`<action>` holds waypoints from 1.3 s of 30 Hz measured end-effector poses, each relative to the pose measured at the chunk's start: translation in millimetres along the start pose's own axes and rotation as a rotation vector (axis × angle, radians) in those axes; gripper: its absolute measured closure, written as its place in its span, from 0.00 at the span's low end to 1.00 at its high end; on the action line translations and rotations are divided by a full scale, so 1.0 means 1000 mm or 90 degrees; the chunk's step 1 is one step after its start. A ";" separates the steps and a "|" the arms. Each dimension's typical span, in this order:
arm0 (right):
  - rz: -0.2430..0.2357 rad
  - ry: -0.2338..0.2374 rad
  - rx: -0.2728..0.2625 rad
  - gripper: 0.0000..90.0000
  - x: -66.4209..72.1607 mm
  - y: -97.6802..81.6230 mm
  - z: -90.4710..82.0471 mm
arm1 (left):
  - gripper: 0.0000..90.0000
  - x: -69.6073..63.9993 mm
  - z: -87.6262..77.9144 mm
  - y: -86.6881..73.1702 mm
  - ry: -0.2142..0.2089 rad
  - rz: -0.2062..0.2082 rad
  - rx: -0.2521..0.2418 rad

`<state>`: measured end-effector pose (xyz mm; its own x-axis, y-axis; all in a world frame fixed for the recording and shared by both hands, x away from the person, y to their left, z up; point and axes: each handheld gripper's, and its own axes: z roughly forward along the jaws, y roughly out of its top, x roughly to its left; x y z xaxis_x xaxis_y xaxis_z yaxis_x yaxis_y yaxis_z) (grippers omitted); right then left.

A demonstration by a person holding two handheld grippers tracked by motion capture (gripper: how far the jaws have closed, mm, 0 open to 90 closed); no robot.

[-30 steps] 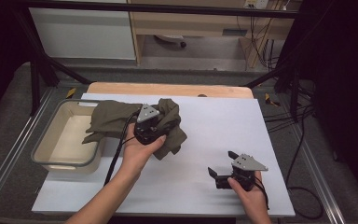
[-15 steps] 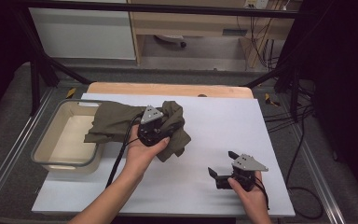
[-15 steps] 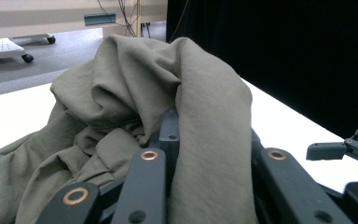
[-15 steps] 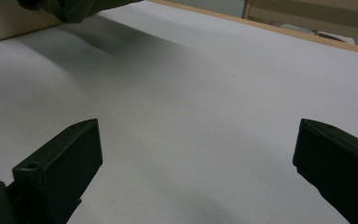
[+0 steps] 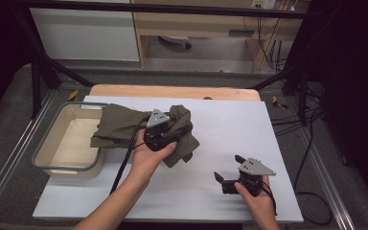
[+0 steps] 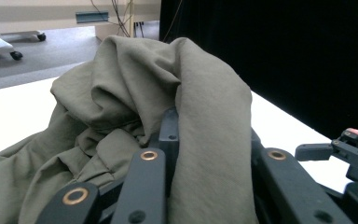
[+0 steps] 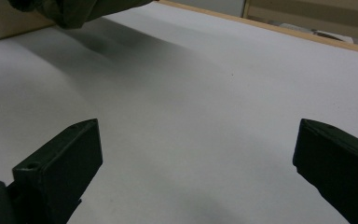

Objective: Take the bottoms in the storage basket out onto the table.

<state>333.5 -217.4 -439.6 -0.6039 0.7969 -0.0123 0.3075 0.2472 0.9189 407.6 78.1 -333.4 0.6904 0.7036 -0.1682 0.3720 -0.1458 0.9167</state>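
An olive-green cloth (image 5: 120,127) trails from the beige bin (image 5: 52,160) out onto the white table top (image 5: 230,124). My left gripper (image 5: 165,136) is shut on the bunched end of it, held a little above the table. In the left gripper view the cloth (image 6: 121,88) drapes over and between the jaws of that gripper (image 6: 209,140). My right gripper (image 5: 226,167) rests low on the table near the front right. It stands open with nothing between its fingers (image 7: 196,154). A corner of the cloth (image 7: 74,11) hangs at the top left of the right gripper view.
The bin sits at the table's left edge, with bare inside floor showing. A wooden strip (image 5: 172,91) runs along the table's far edge. Dark frame posts (image 5: 38,72) and cables (image 5: 306,115) flank the table. The right gripper (image 6: 349,149) also appears low right in the left gripper view.
My left gripper has moved slightly right and toward the person, drawing the cloth a bit farther out of the bin. The right gripper has not moved.
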 end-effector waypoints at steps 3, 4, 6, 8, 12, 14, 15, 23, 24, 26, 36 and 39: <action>0.000 0.000 -0.002 0.02 0.000 0.000 0.000 | 0.79 -0.001 0.002 -0.001 -0.005 0.001 0.002; 0.001 0.000 -0.002 0.02 0.000 0.000 0.000 | 0.79 -0.002 0.002 -0.001 -0.005 0.001 0.003; 0.001 0.000 -0.002 0.02 0.000 0.000 -0.001 | 0.79 -0.002 0.003 -0.001 -0.006 0.000 0.005; 0.001 0.000 -0.002 0.02 0.000 0.000 -0.001 | 0.79 -0.002 0.004 -0.002 -0.004 0.006 0.010; 0.000 -0.001 -0.002 0.02 -0.001 0.000 -0.001 | 0.79 -0.003 0.005 -0.002 -0.005 0.003 0.008; 0.001 -0.001 -0.002 0.02 -0.001 0.000 -0.001 | 0.79 -0.003 0.005 -0.001 -0.005 0.003 0.008; 0.001 -0.001 -0.002 0.02 -0.001 0.000 -0.001 | 0.79 -0.003 0.006 -0.001 -0.005 0.003 0.009; 0.002 0.001 -0.003 0.02 0.000 0.000 0.000 | 0.78 -0.009 0.008 0.006 -0.011 0.005 0.006; 0.003 0.002 -0.004 0.02 0.000 0.001 0.000 | 0.78 -0.010 0.008 0.007 -0.012 0.007 0.006; 0.001 0.003 -0.004 0.02 0.001 0.001 0.000 | 0.78 -0.012 0.009 0.012 -0.011 0.011 0.004; 0.002 0.002 -0.003 0.02 0.000 0.000 -0.001 | 0.78 -0.022 0.018 0.028 -0.017 0.019 -0.004; -0.001 0.003 -0.004 0.02 0.000 0.001 -0.001 | 0.78 -0.019 0.022 0.027 -0.013 0.016 0.002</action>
<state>333.0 -217.4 -438.8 -0.6073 0.7944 -0.0115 0.3026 0.2446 0.9212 418.1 45.5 -313.1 0.7118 0.6857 -0.1517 0.3561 -0.1662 0.9196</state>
